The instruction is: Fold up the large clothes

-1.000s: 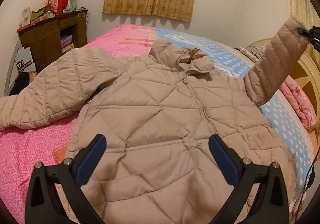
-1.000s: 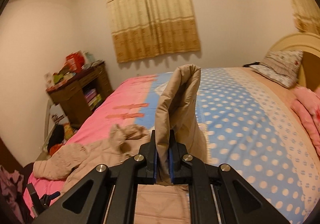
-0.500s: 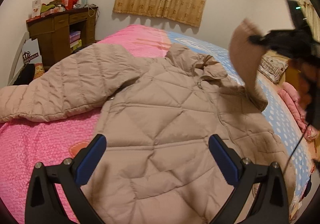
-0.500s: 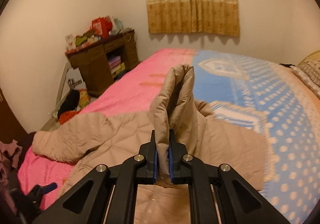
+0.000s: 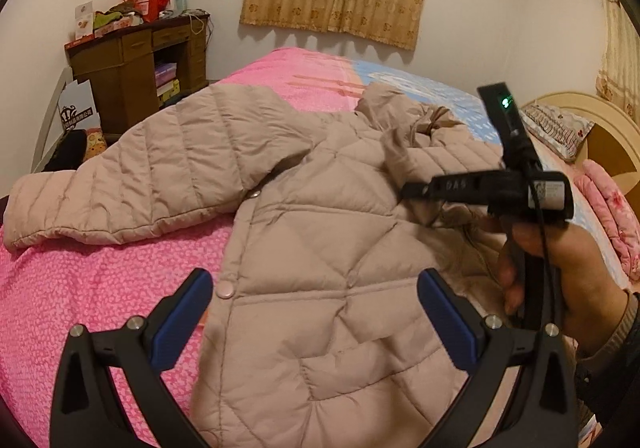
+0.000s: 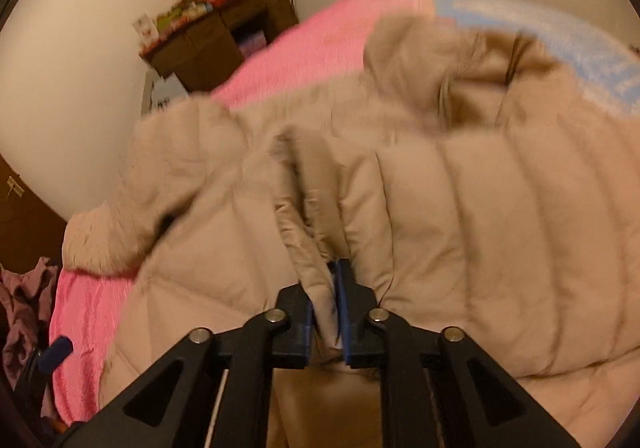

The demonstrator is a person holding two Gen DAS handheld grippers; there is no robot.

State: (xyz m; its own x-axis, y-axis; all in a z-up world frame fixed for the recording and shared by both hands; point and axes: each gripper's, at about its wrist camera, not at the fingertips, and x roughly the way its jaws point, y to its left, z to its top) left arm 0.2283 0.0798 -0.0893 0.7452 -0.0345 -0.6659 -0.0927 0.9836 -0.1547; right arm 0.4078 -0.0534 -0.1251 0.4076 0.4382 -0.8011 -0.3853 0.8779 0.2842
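A large beige quilted jacket (image 5: 320, 248) lies front up on the bed. Its left sleeve (image 5: 132, 184) stretches out over the pink half of the bed. My left gripper (image 5: 316, 320) is open and empty above the jacket's lower front. My right gripper (image 6: 330, 308) is shut on the cuff of the right sleeve (image 6: 480, 208), which now lies folded across the jacket's chest. The right gripper also shows in the left wrist view (image 5: 412, 190), low over the chest, held by a hand. The right wrist view is blurred.
The bed cover (image 5: 80, 288) is pink on the left and blue with dots (image 5: 420, 84) on the right. A brown cluttered desk (image 5: 132, 64) stands by the wall at the left. Pillows (image 5: 560, 128) and a pink quilt (image 5: 612, 208) lie by the headboard at the right.
My right gripper has carried the right sleeve from high at the right down and leftward across the jacket's chest. My left gripper has stayed open and drifted slightly left.
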